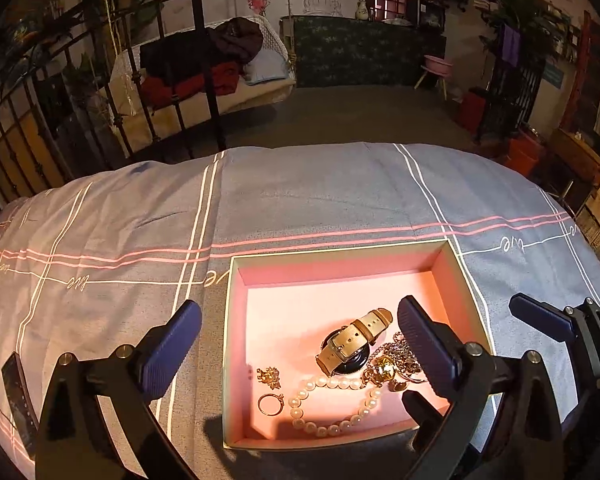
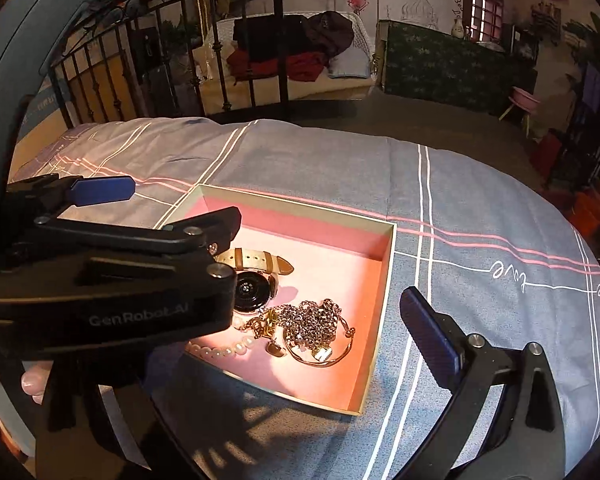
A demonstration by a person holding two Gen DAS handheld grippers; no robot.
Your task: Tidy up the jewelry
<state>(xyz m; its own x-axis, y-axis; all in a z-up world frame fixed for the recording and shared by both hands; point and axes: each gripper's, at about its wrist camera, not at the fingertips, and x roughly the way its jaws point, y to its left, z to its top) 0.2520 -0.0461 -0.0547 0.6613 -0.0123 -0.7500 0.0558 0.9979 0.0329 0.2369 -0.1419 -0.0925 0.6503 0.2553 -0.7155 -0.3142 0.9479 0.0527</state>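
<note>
Jewelry lies gathered in one open box (image 1: 456, 276) with a pink lining, which sits on a table covered by a grey-blue checked cloth (image 1: 300, 196). All positions below are given relative to that box.

Left of the box, a dark flat object (image 1: 18, 396) lies on the cloth, well apart; what it is cannot be told. The left gripper (image 1: 300, 344) hangs over the box's near left part, jaws wide, holding nothing; one finger is outside the left wall, the other above the right half of the box.

Inside the box, from left to right:
- a small gold brooch (image 1: 269, 377) and, just nearer, a gold ring (image 1: 271, 404), both near the left wall;
- a pearl strand (image 1: 332, 404) looped along the near side;
- a watch (image 1: 350, 346) with a tan strap, at the centre, dial face down;
- a gold pendant (image 1: 382, 370) touching the pearls;
- a heap of silvery chain (image 2: 312, 320) with a gold bangle (image 2: 324, 354) partly under it, toward the right wall.

Right of the box, the right gripper (image 1: 540, 320) hangs over bare cloth, just beside the right wall. Its jaws are wide and hold nothing.
</note>
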